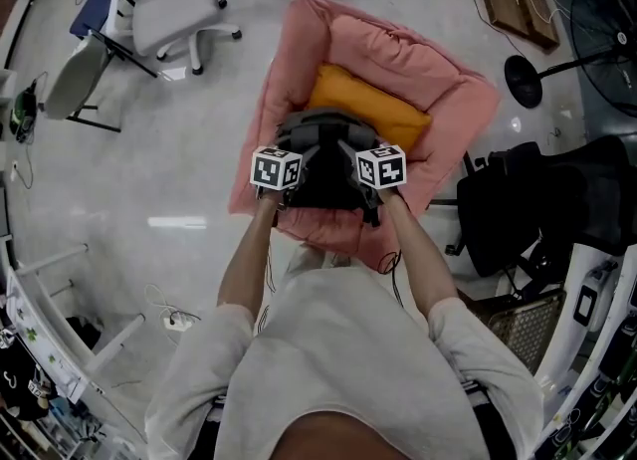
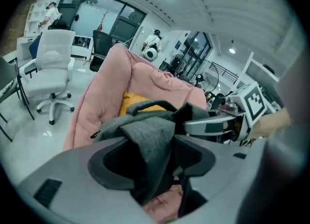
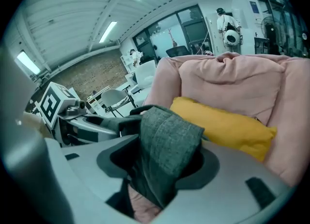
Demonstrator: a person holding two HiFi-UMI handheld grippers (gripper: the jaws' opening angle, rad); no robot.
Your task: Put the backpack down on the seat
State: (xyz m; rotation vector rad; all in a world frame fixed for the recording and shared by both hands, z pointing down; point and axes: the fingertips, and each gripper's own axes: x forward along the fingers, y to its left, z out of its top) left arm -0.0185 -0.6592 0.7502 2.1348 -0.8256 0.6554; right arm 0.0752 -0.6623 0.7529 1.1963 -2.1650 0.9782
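1. Your left tool [image 2: 147,162] has its jaws spread wide. A grey fold of the backpack [image 1: 323,164] stands between them, but dark gaps show at its sides, so the pads appear not to pinch it. You hold this tool at the pack's left top edge, probably because that edge gave a firm hold for carrying.
2. The backpack rests on the pink seat [image 1: 299,60], on the front part nearest you, with the seat's padded back rising behind it. It sits low and slumped, which suggests the seat bears its weight rather than your tools.
3. Your right tool [image 3: 160,165] mirrors the left at the pack's right top edge. Its jaws stand partly apart, less wide than the left ones, with a thick grey fold lying loose between them. Two matched holds kept the pack level.
4. The yellow cushion [image 1: 368,105] lies just behind the pack, against the seat's back. The pack seems to be put down in front of it, leaving it uncrushed.
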